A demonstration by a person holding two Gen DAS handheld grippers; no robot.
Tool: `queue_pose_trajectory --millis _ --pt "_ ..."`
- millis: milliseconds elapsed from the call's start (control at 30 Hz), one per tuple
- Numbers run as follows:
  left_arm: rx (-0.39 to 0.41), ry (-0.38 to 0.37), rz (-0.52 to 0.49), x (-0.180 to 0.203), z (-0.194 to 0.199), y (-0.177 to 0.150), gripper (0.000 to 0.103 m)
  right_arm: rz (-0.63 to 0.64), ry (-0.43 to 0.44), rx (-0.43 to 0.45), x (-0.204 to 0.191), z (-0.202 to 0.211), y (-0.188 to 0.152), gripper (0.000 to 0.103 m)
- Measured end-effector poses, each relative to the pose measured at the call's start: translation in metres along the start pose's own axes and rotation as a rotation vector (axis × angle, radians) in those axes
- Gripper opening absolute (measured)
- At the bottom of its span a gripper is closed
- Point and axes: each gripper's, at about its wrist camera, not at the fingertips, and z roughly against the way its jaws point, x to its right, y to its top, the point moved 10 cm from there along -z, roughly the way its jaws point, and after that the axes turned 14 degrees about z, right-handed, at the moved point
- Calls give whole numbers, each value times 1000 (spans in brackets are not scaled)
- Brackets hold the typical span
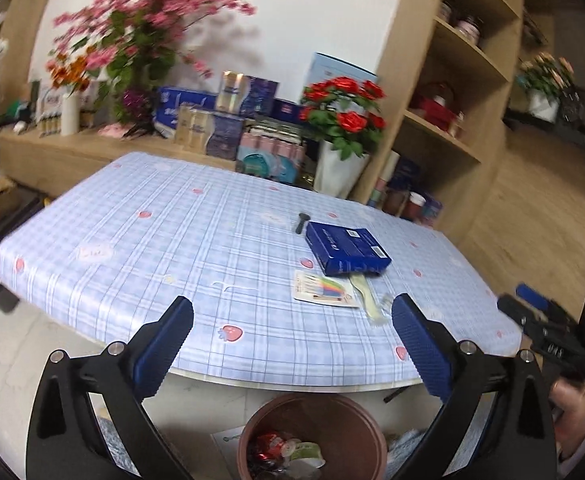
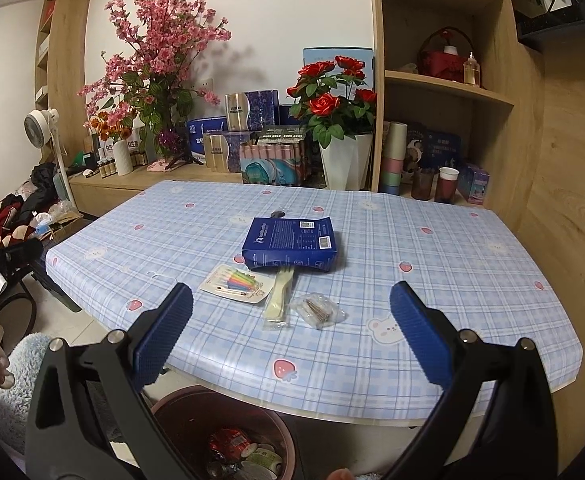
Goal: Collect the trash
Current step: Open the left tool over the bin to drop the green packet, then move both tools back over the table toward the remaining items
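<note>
A brown bin (image 1: 312,436) (image 2: 228,432) with wrappers and cups inside stands on the floor below the table's near edge. My left gripper (image 1: 292,320) is open above it, nothing between its blue pads. My right gripper (image 2: 292,308) is also open and empty, facing the table. On the checked tablecloth (image 2: 432,248) lie a blue box (image 1: 346,246) (image 2: 292,244), a card of coloured candles (image 1: 324,288) (image 2: 238,282), a wrapped pale fork (image 1: 366,292) (image 2: 278,300) and a small clear bag of sticks (image 2: 318,310). A dark small object (image 1: 301,222) lies behind the box.
Behind the table a wooden counter (image 2: 132,180) holds boxes, bottles and flower pots; red roses in a white pot (image 2: 342,128) stand at its right. Open shelves (image 2: 444,88) rise on the right. A fan (image 2: 42,128) and piled clothes are left. The right gripper's body (image 1: 552,328) shows at the left view's edge.
</note>
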Motion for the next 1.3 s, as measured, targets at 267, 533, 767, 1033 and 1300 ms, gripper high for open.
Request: queue_pose_trajectory --millis 267,533,767,1033,1300 --pt "-19 8 25 -13 -10 -7 97 -27 28 -49 -3 -17 -15 97" --pt "-58 31 6 -17 -26 -19 97 -61 58 -105 -3 -37 -35 97" --pt "-80 42 3 -19 -40 -19 97 -88 125 -158 -6 -56 -49 97" --pt "-122 55 -7 -21 -64 -21 97 -98 164 -227 -6 -83 -63 97" --pt "-182 57 -11 -20 -99 -28 97 -84 205 -296 19 -138 -66 83"
